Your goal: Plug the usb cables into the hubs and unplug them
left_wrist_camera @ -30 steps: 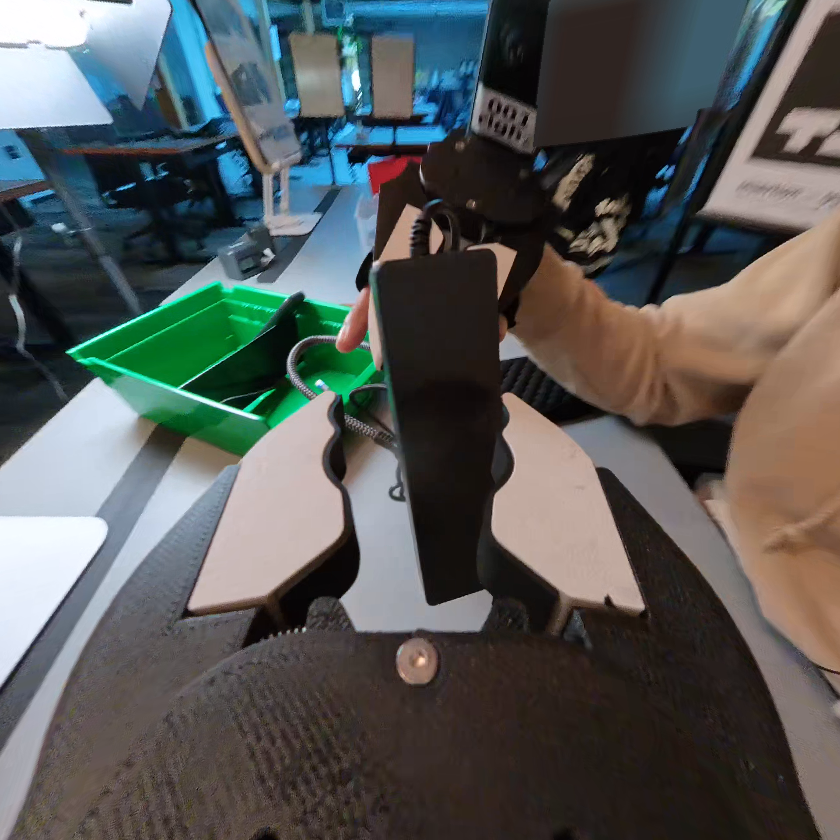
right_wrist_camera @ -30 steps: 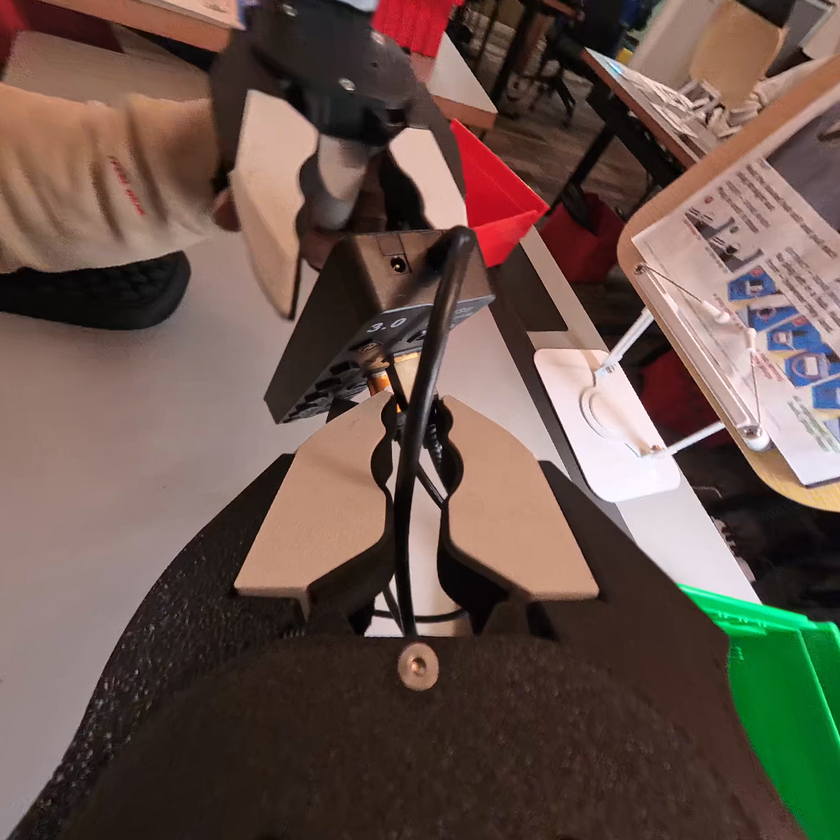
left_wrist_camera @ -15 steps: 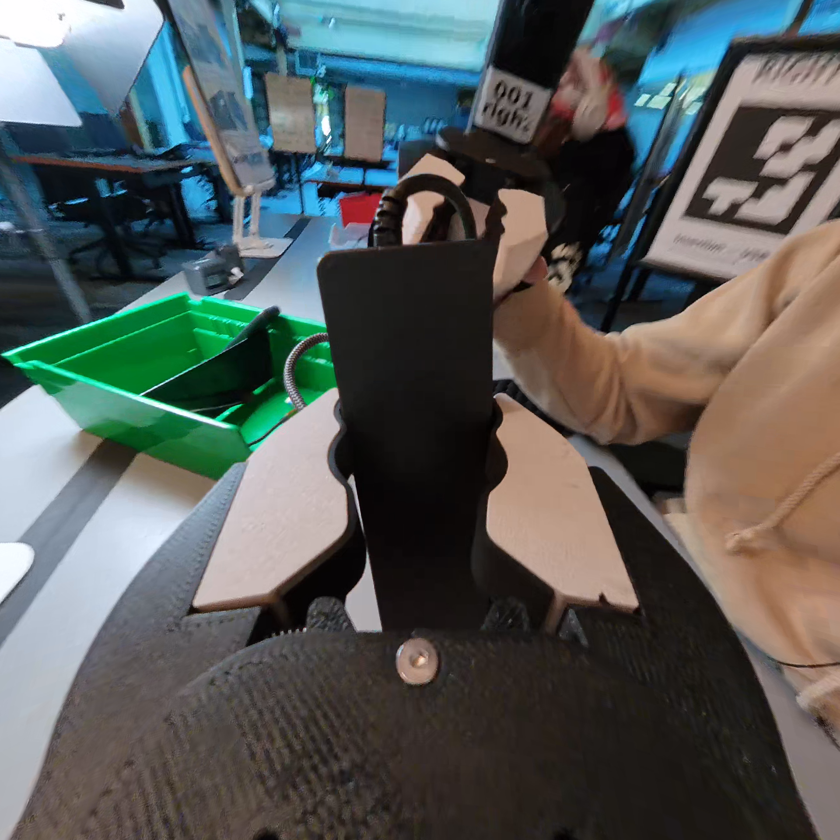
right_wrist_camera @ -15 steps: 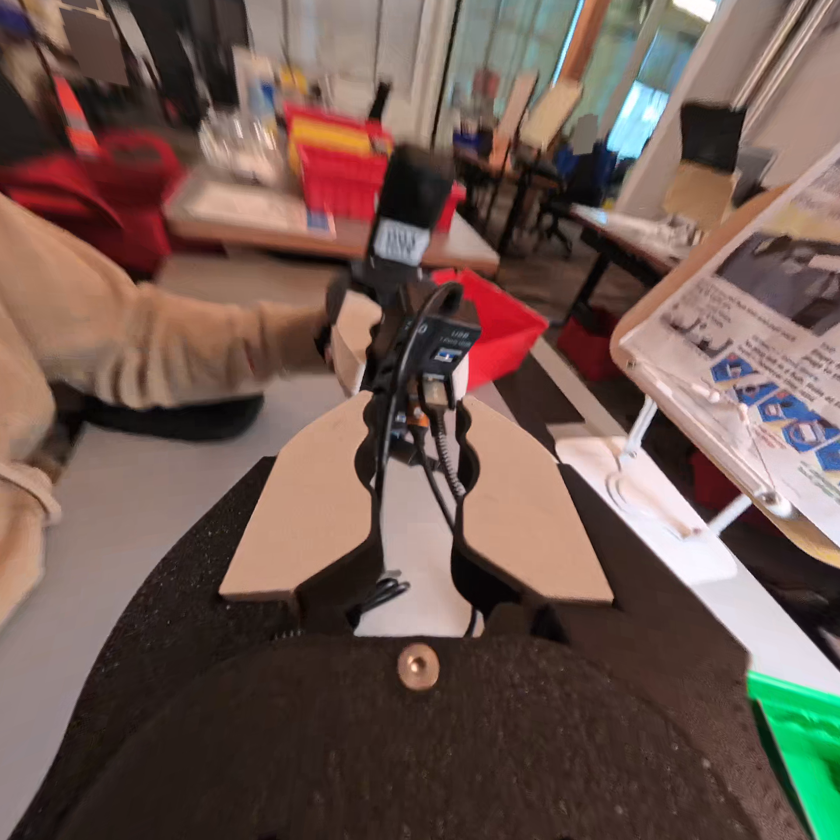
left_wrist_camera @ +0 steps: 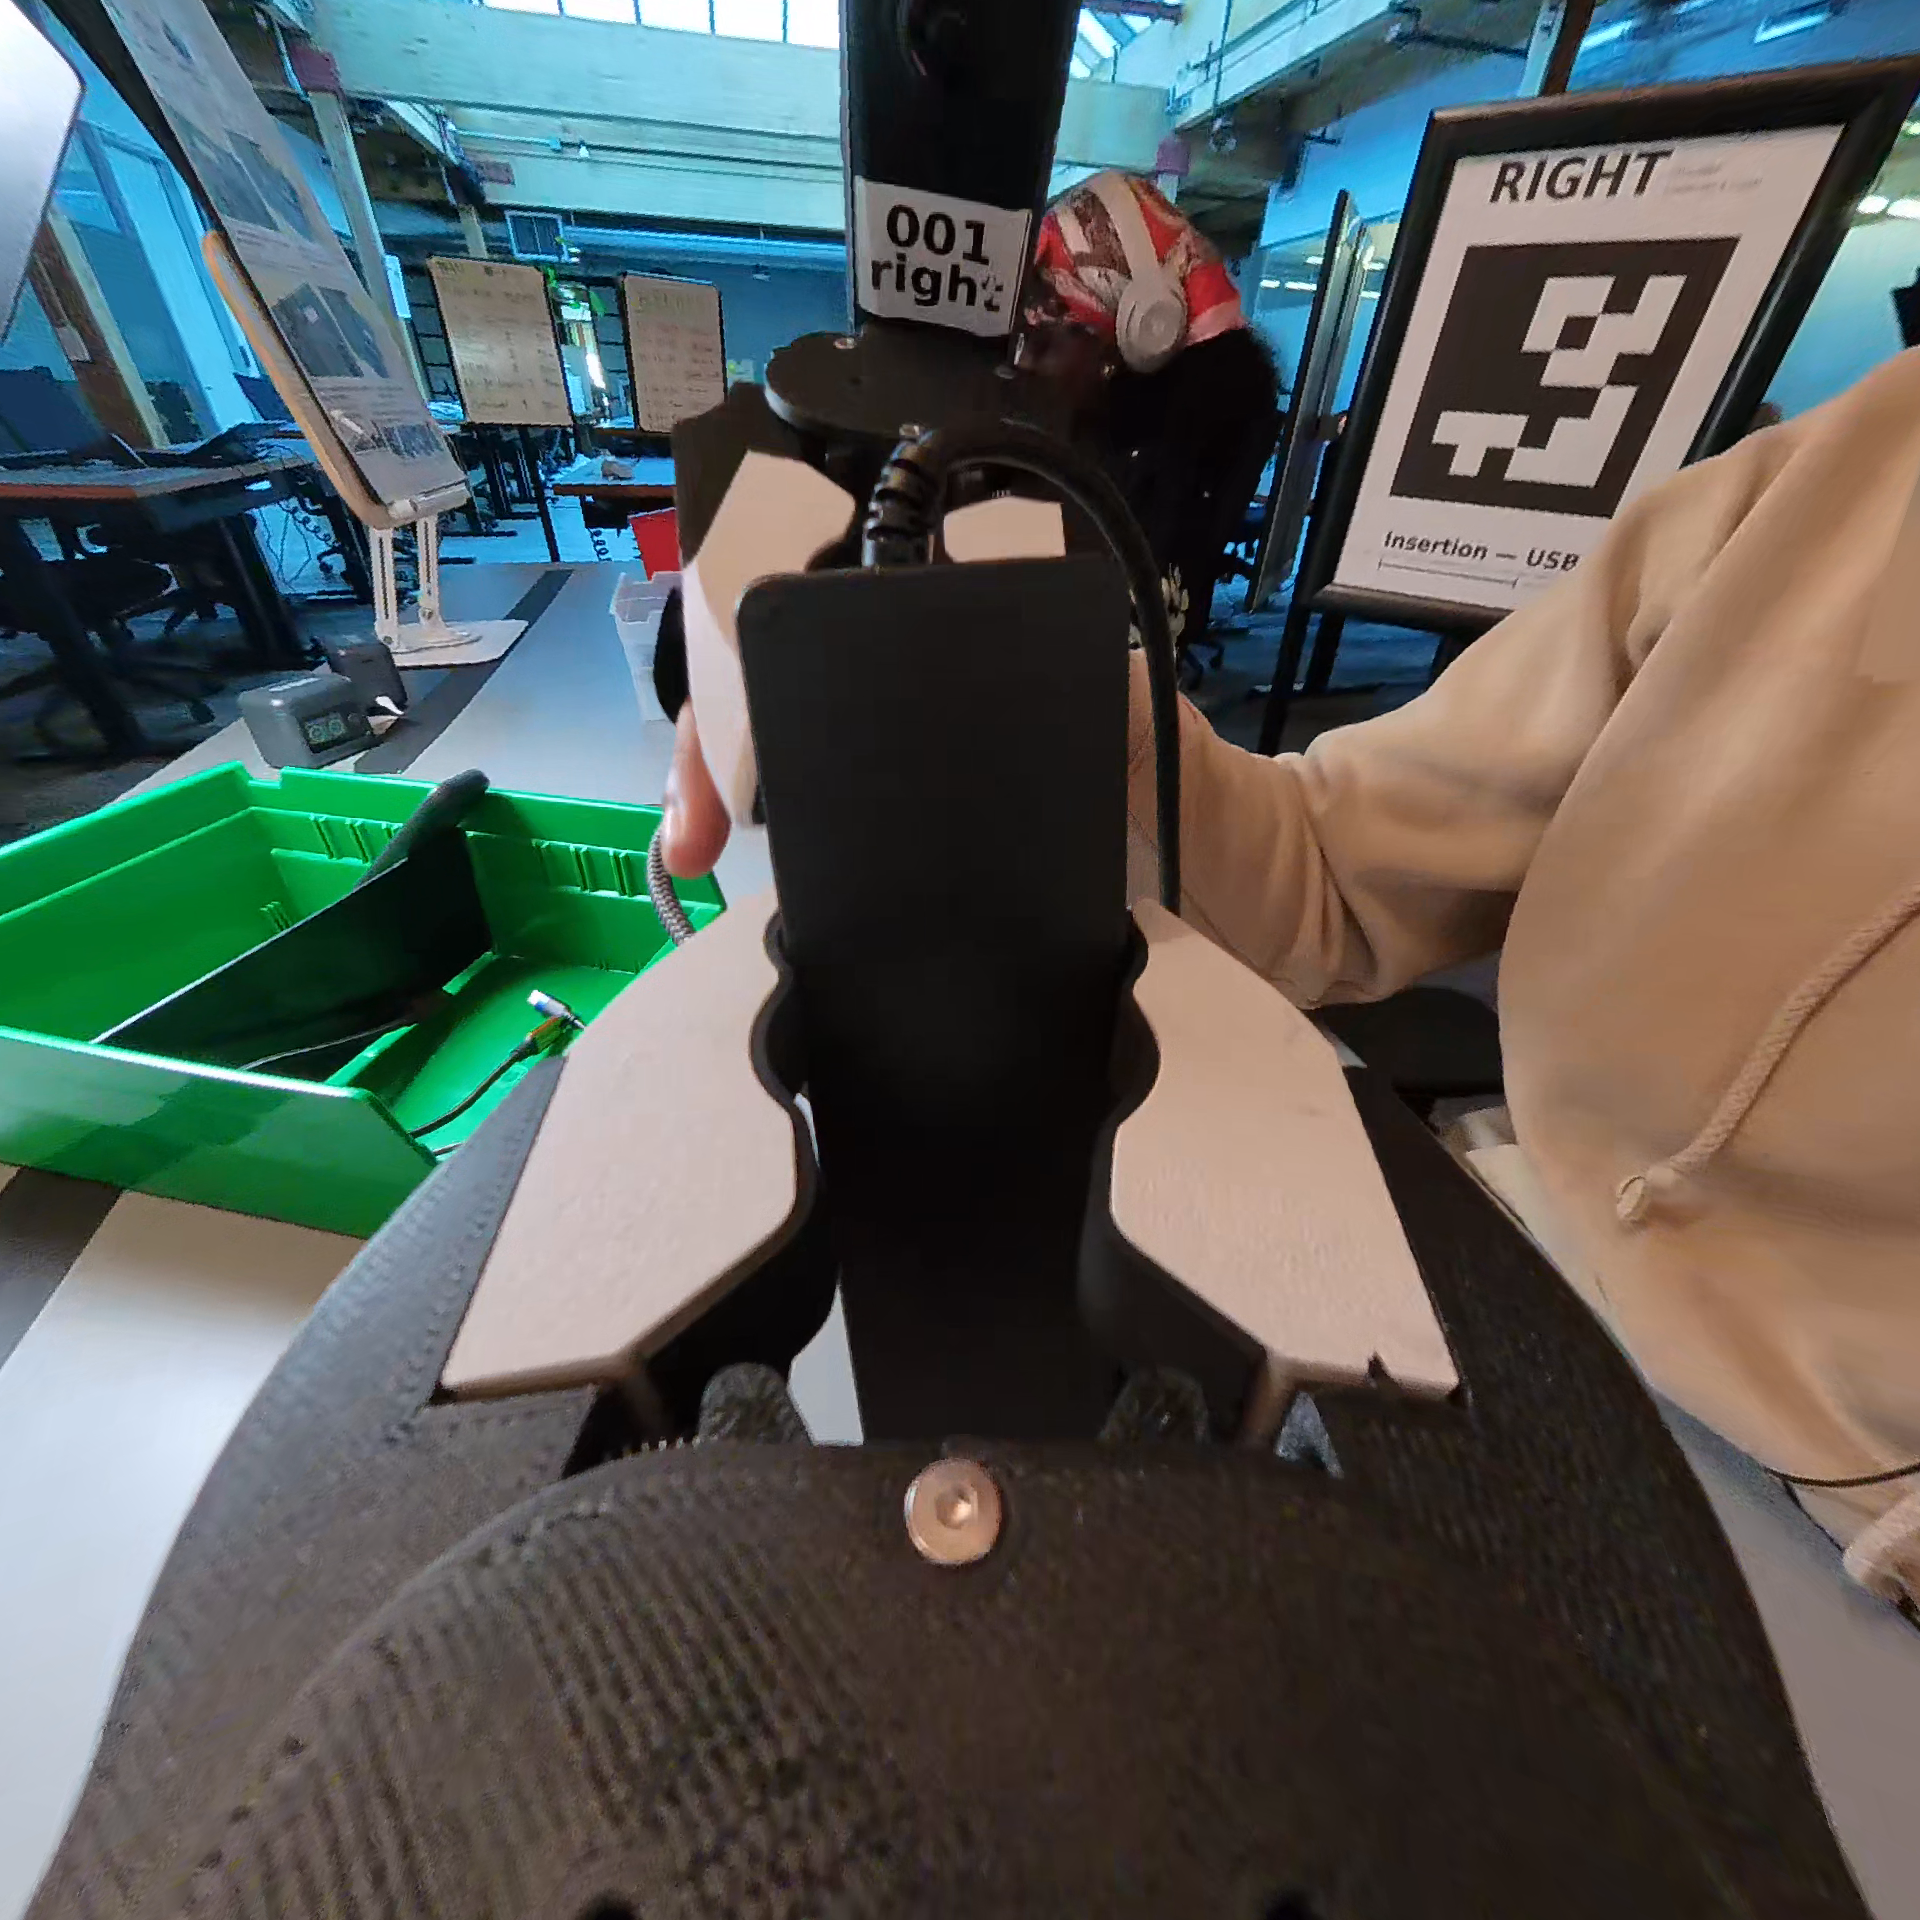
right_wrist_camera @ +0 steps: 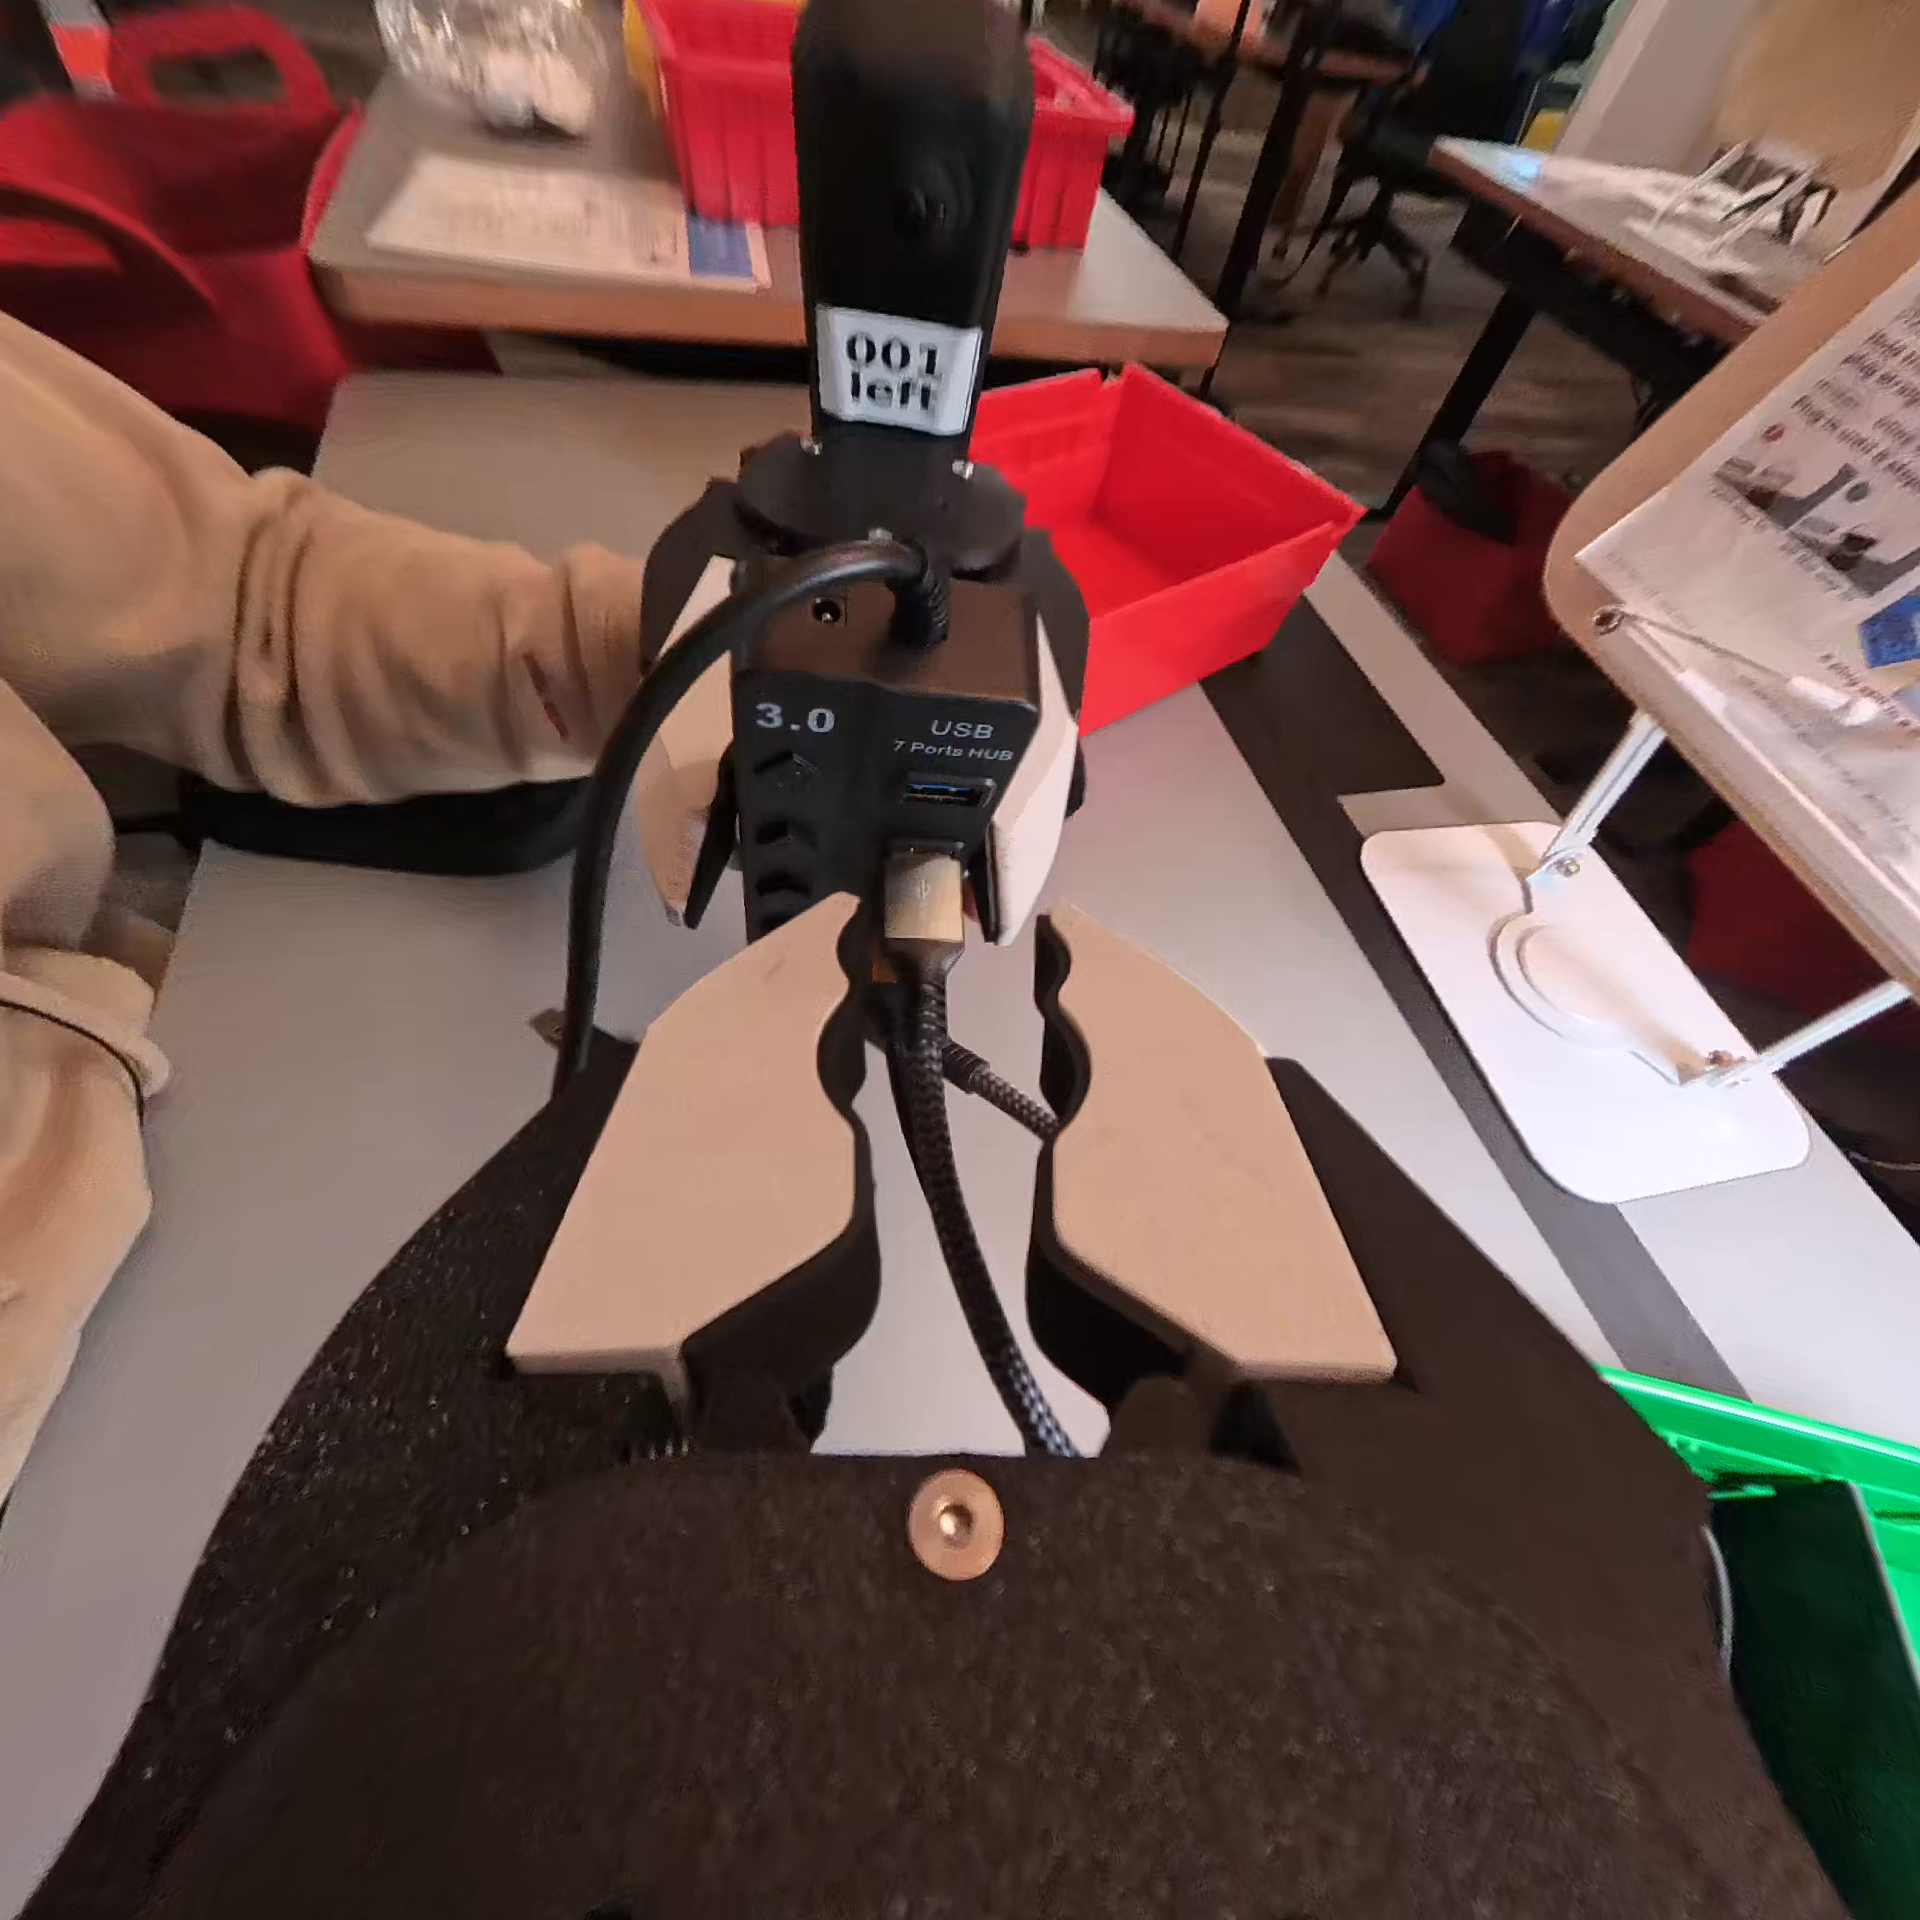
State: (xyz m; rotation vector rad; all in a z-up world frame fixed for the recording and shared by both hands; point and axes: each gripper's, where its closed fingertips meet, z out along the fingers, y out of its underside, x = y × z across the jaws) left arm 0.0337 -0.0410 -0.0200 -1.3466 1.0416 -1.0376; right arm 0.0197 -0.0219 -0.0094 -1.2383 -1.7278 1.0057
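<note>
- Grey tabletop (right_wrist_camera: 436, 1039) in an open workshop, with a green bin (left_wrist_camera: 208, 1101) on one side, a red bin (right_wrist_camera: 1164, 582) further back and a white document stand (right_wrist_camera: 1579, 1039) at the edge.
- Left gripper (left_wrist_camera: 951, 1039) was clenched on a black USB hub (left_wrist_camera: 935, 790), held up off the tabletop with its plain back facing the left wrist camera.
- Right wrist view showed the hub's port face (right_wrist_camera: 904, 748): top blue port empty, and a gold USB plug (right_wrist_camera: 920, 894) sitting in the next port down.
- Right gripper (right_wrist_camera: 951, 1023) had its jaws spread either side of the braided cable (right_wrist_camera: 945, 1164) just below the plug; it was released, with no contact visible.
- Hub's own black lead (right_wrist_camera: 644, 727) looped off the top toward the sleeve.
- Another loose connector (left_wrist_camera: 545, 1006) and a dark flat item lay in the green bin.
- Progress, my read: one plug looked inserted, though I could not tell whether it was fully seated; unplugging was not yet done, and other ports and cables likely remained.
</note>
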